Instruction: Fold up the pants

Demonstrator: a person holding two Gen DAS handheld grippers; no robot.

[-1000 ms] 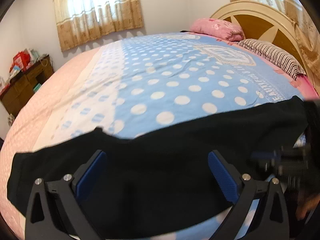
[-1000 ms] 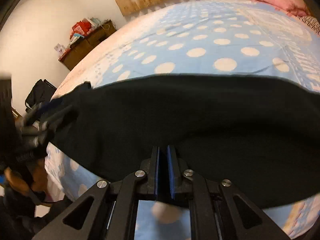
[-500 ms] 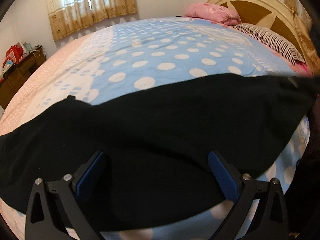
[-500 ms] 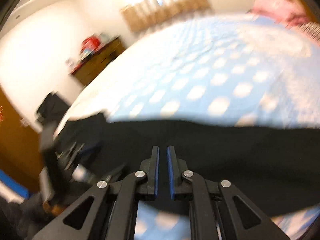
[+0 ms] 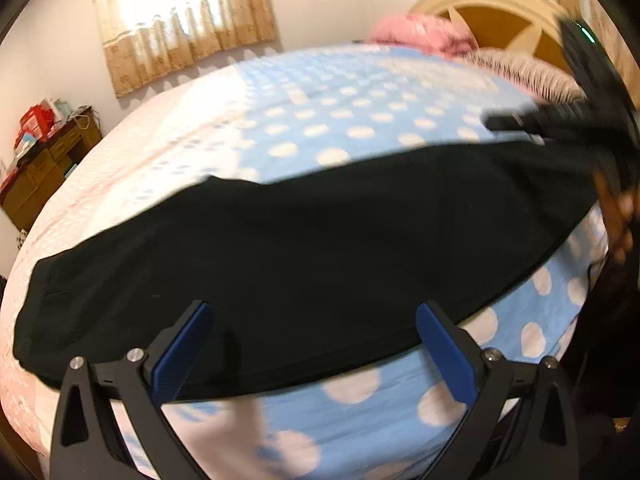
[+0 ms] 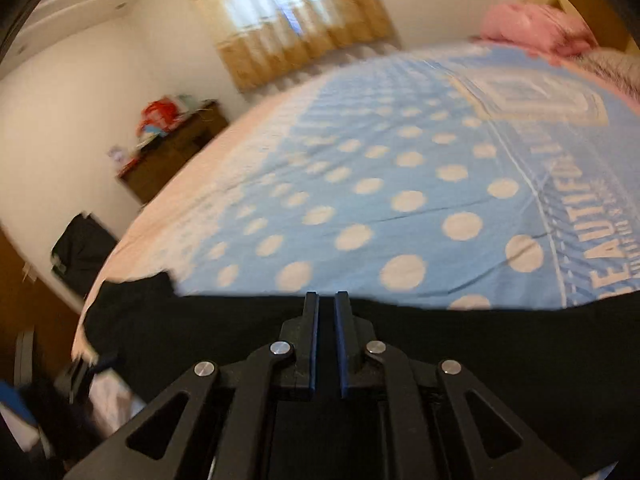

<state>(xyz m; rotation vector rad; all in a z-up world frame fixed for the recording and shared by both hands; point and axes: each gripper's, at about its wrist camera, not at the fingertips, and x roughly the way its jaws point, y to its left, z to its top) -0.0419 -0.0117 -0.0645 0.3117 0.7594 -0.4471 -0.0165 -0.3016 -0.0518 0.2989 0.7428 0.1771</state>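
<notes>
The black pants (image 5: 312, 248) lie as a long band across the near edge of the bed. My left gripper (image 5: 312, 344) is open and empty, its blue pads wide apart just above the pants' near edge. My right gripper (image 6: 326, 312) is shut with nothing visible between its pads, lifted above the pants (image 6: 460, 352), which fill the bottom of its view. In the left wrist view the right gripper (image 5: 560, 120) appears blurred at the far right, above the pants' end.
The bed has a blue polka-dot cover (image 6: 400, 184) with a pink side (image 5: 120, 184). Pink pillow (image 5: 420, 32), striped pillow and headboard (image 5: 504, 12) at the far right. A wooden dresser (image 6: 176, 152) stands by the wall at left. Curtained window behind.
My right gripper has risen off the pants and tilted up toward the room. My left gripper has drawn back slightly, still open. The pants now rest on the bed.
</notes>
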